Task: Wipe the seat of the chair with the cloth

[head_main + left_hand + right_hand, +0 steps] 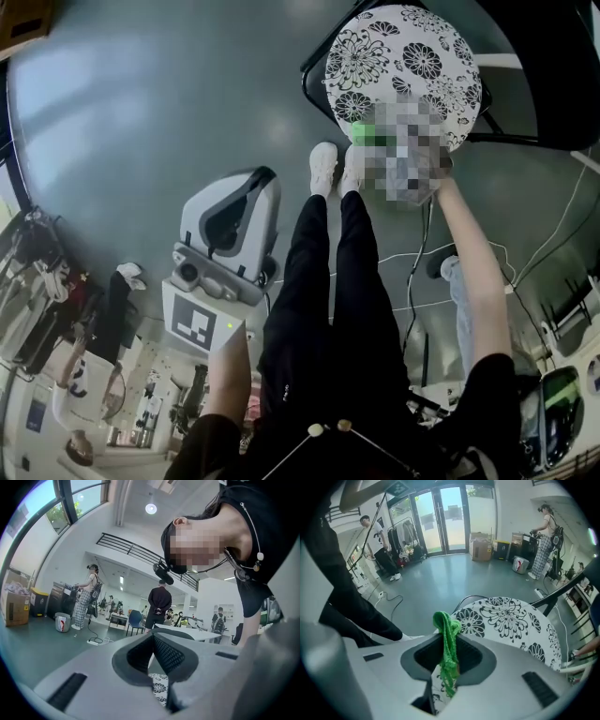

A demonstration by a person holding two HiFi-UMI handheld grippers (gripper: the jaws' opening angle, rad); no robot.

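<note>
Chair seat (511, 620) lies just beyond my right gripper (448, 641), clamped on the green cloth (444, 620). Left gripper (154, 644) pressed together, empty; grey floor (436, 581) spreads wide beyond.

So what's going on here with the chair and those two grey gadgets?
A person stands at a chair with a hand-held gripper in each hand. The right gripper is shut on a green cloth and is held over the near edge of the chair's flower-patterned seat, apparently to wipe it. Whether the cloth touches the seat cannot be told. The left gripper is shut with nothing in it, held off to the side, away from the chair.
</note>
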